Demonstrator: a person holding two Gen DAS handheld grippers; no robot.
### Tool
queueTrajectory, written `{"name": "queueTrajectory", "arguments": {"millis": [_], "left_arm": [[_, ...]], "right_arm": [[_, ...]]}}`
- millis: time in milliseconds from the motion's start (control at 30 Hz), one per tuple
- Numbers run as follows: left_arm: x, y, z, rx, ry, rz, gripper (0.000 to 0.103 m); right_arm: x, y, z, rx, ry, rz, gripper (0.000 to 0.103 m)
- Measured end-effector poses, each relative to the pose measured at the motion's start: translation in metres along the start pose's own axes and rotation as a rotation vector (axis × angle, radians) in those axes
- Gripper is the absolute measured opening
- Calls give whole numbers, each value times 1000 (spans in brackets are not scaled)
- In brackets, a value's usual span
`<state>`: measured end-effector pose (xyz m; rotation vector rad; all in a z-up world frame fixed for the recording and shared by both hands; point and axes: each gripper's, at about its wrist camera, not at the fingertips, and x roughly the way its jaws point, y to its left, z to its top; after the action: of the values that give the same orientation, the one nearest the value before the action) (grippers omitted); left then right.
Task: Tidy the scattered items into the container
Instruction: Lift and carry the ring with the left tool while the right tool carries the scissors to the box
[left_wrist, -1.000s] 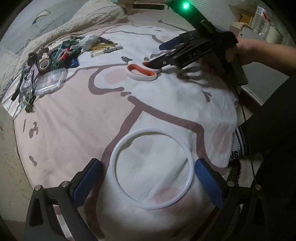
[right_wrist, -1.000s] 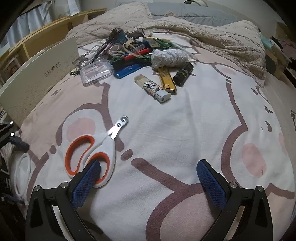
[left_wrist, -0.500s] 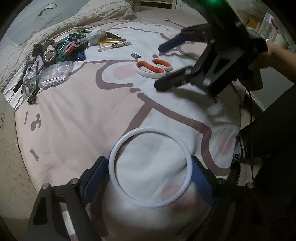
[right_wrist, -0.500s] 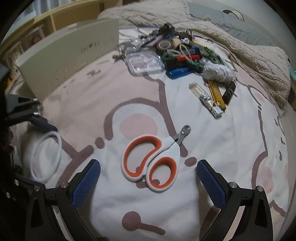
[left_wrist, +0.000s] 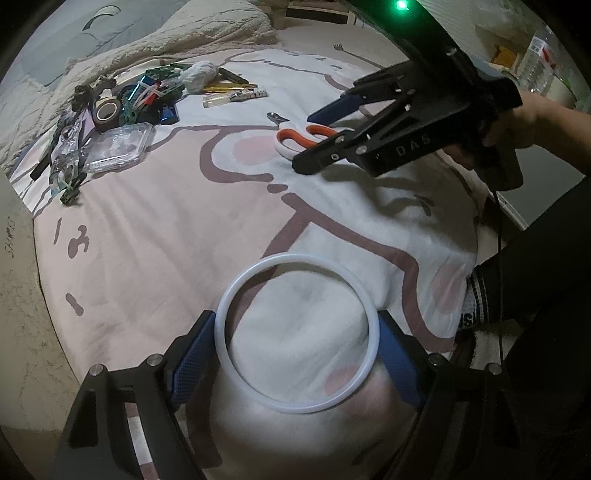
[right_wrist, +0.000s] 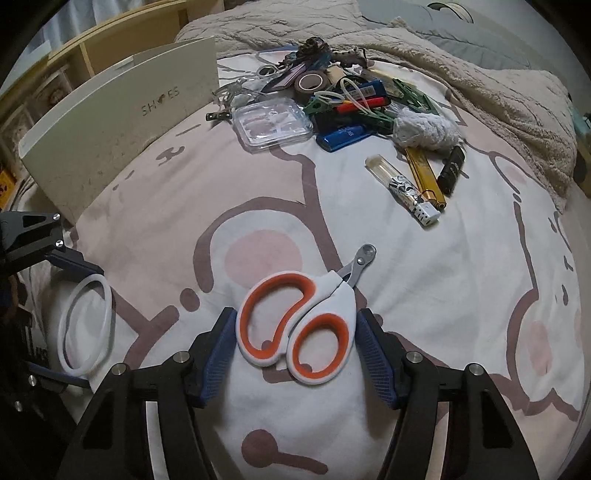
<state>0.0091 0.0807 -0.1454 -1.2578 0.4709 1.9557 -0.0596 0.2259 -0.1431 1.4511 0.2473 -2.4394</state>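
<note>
We hold our left gripper (left_wrist: 297, 354) around the white ring (left_wrist: 297, 332), both blue pads touching its outer rim on either side, so the ring is clamped between the jaws over the pink and white blanket (left_wrist: 184, 221)

Our right gripper (right_wrist: 297, 347) has the orange-and-white clippers (right_wrist: 295, 325) between its pads, and its jaws are closing; the pads stand right at the handles on both sides and look to be touching them, the metal tip pointing away ahead of the fingers

Well ahead of the right gripper lies the scattered pile: a clear plastic case (right_wrist: 273, 125), a blue USB stick (right_wrist: 343, 136), a roll of tape (right_wrist: 312, 85), a white cloth wad (right_wrist: 424, 129) and three lighters (right_wrist: 421, 184)

Ahead and to the left of it stands the white shoe box (right_wrist: 122, 122), upright at the blanket's edge
</note>
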Motion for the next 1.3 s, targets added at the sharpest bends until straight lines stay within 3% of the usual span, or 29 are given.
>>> {"name": "queueTrajectory", "arguments": {"millis": [367, 1300], "left_arm": [[-20, 13, 20, -78, -81, 14, 85], [-105, 55, 49, -235, -322, 158, 85]], "right_arm": [[-12, -2, 8, 25, -39, -9, 66], [-102, -4, 73, 141, -317, -19, 66]]}}
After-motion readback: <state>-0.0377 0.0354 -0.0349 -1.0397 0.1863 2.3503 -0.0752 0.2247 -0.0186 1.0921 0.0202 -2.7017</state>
